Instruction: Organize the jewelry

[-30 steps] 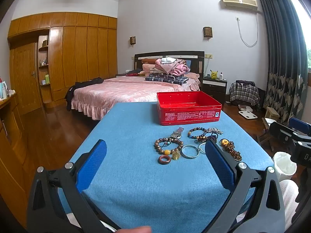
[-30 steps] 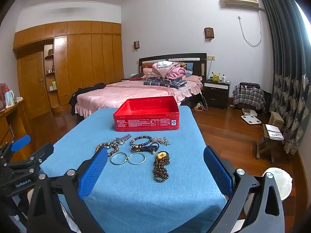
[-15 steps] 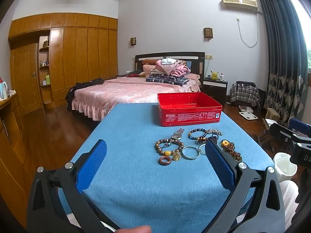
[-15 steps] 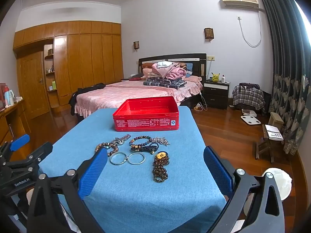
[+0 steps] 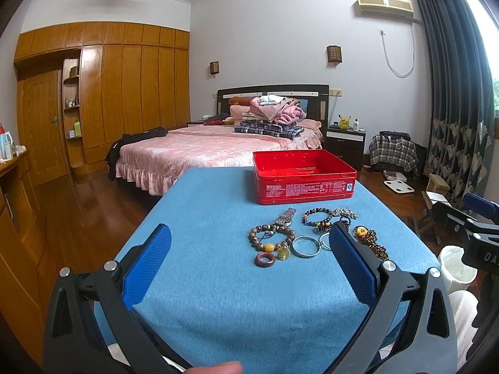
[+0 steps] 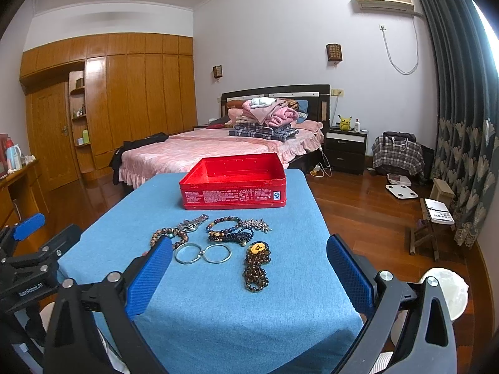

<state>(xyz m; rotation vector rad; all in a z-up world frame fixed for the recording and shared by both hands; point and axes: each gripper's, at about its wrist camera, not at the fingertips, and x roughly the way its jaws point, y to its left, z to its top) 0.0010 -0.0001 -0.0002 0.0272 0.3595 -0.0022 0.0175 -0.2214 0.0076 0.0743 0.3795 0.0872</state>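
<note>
Left gripper [image 5: 249, 257]: jaws spread wide, nothing between the blue pads, hanging above the near part of the blue table [image 5: 218, 296], short of the jewelry.
Right gripper [image 6: 249, 272]: also spread wide and empty, held above the near edge of the table, with the dark bead strand [image 6: 256, 268] lying between its pads in the right wrist view.
Jewelry: all of it lies loose on the cloth in one cluster, between the grippers and the red tin [image 6: 234, 184]; none is in the tin yet, so the task looks barely begun.
Red tin: open, apparently empty, standing at the far end of the table just behind the cluster.
Risk, tangling: the two silver bangles [image 6: 202, 253] appear linked, and the multicolour bead bracelet [image 6: 224, 223] touches a dark cord and a silvery chain; lifting one piece may drag its neighbours.
Risk, thin grip: the red-brown ring [image 5: 265, 259] and the bangles lie flat on the cloth, so the pads may slide over them or pinch fabric instead.
Risk, edge: the bead strand lies near the right side of the table; a sideways nudge could send it to the floor.
Risk, crowding: both grippers reaching into one small cluster could knock each other.
</note>
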